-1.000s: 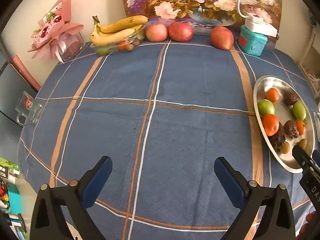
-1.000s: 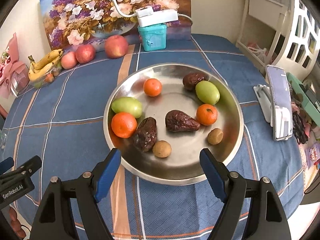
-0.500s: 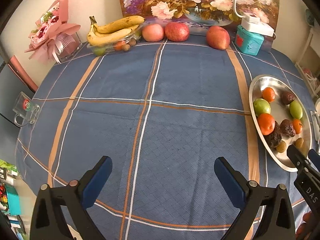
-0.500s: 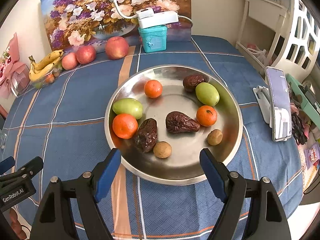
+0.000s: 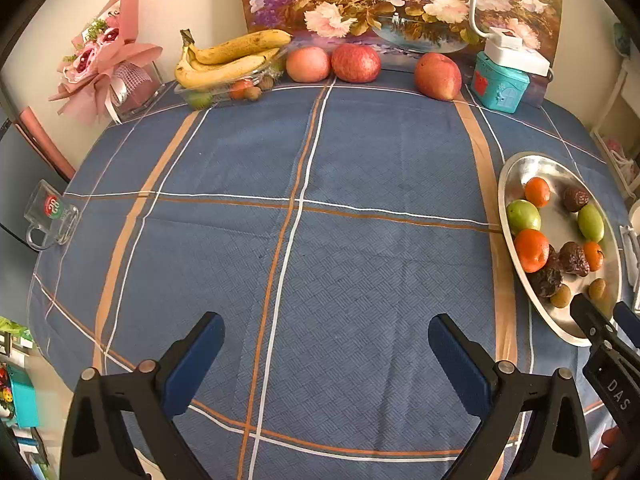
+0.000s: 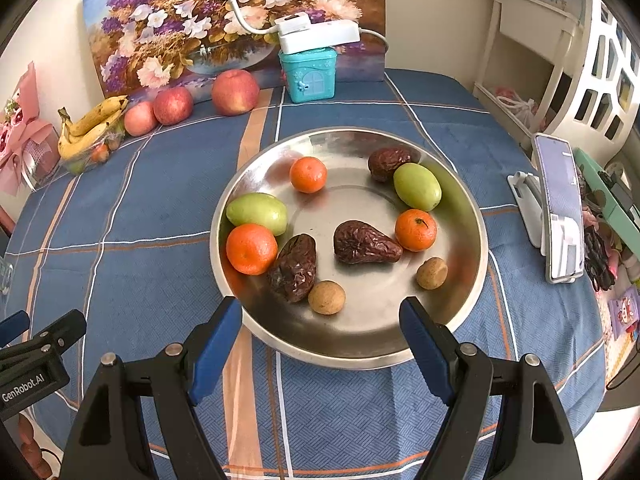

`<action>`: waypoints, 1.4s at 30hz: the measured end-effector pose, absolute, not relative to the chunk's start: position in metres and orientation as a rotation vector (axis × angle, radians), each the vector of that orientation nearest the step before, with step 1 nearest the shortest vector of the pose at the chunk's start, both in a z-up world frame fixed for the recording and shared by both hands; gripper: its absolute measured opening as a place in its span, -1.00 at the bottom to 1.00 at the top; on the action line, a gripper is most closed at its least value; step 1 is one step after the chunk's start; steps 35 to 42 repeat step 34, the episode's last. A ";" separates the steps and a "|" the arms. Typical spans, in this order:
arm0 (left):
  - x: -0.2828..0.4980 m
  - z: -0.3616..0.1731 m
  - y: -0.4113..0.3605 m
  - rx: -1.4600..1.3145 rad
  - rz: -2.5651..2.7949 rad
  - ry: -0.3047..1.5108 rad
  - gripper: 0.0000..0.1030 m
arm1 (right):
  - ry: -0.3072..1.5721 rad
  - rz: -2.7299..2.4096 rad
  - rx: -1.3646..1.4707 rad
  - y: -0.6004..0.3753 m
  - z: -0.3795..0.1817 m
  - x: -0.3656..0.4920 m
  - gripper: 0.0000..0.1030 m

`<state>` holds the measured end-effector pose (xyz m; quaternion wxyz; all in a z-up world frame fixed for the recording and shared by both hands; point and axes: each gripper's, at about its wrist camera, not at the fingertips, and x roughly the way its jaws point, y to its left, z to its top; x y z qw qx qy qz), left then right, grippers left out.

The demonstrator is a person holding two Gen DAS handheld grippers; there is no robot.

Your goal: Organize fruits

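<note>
A round steel plate (image 6: 460, 312) on the blue checked tablecloth holds three oranges, two green fruits (image 6: 258, 212), three wrinkled dark dates (image 6: 364, 242) and two small brown fruits (image 6: 327, 297). My right gripper (image 6: 320, 344) is open and empty, just in front of the plate's near rim. My left gripper (image 5: 326, 350) is open and empty over bare cloth, left of the plate (image 5: 516, 168). Three red apples (image 5: 356, 62) and a clear tray of bananas (image 5: 228, 60) sit at the table's far edge.
A teal box (image 6: 310, 74) with a white power strip stands behind the plate, before a flower painting. A phone on a stand (image 6: 558, 208) is right of the plate. A pink bouquet (image 5: 106, 64) and a glass mug (image 5: 50, 220) sit at the left.
Both grippers have drawn back slightly and stayed open. Nothing on the table has moved.
</note>
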<state>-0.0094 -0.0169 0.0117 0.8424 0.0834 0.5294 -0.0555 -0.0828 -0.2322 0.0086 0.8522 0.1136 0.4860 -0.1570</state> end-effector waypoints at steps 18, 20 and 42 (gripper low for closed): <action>-0.009 0.012 -0.017 0.172 -0.119 1.121 1.00 | 1.025 -0.326 0.238 -0.233 0.008 -0.083 0.58; -0.008 0.012 -0.016 0.172 -0.119 1.121 1.00 | 1.026 -0.326 0.239 -0.233 0.008 -0.082 0.58; -0.012 0.013 -0.016 0.177 -0.095 1.104 1.00 | 1.028 -0.328 0.241 -0.232 0.008 -0.082 0.58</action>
